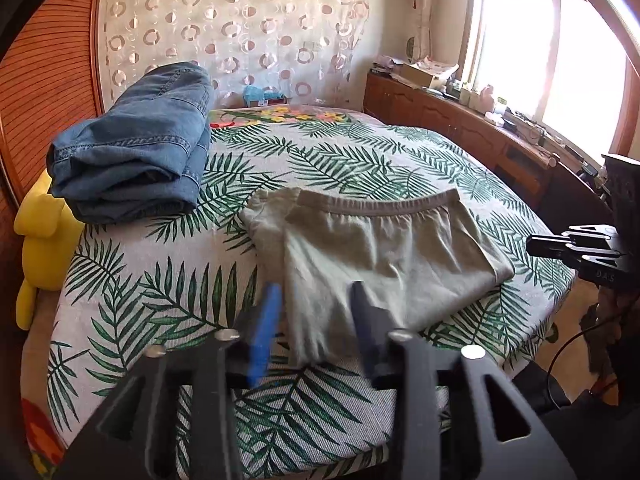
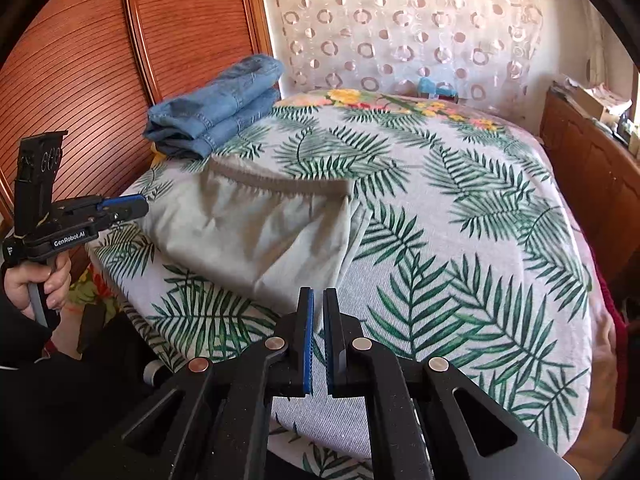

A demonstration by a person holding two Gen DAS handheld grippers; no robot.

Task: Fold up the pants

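Note:
The light grey pants (image 1: pixel 384 248) lie folded on the leaf-print bed cover (image 1: pixel 160 300), elastic waistband toward the far side; they also show in the right wrist view (image 2: pixel 256 232). My left gripper (image 1: pixel 316 292) is open, its blue-padded fingers (image 1: pixel 264 332) straddling the near left corner of the pants, blurred by motion. It shows from the side in the right wrist view (image 2: pixel 132 206) at the pants' left edge. My right gripper (image 2: pixel 319 300) has its jaws almost together with nothing between them, just in front of the pants' near edge. It shows at the right in the left wrist view (image 1: pixel 536 245).
Folded blue jeans (image 1: pixel 132 148) are stacked at the far left of the bed, also in the right wrist view (image 2: pixel 216 112). A yellow plush toy (image 1: pixel 40 232) sits beside the bed's left edge. A wooden cabinet (image 1: pixel 460 124) with clutter runs under the window on the right.

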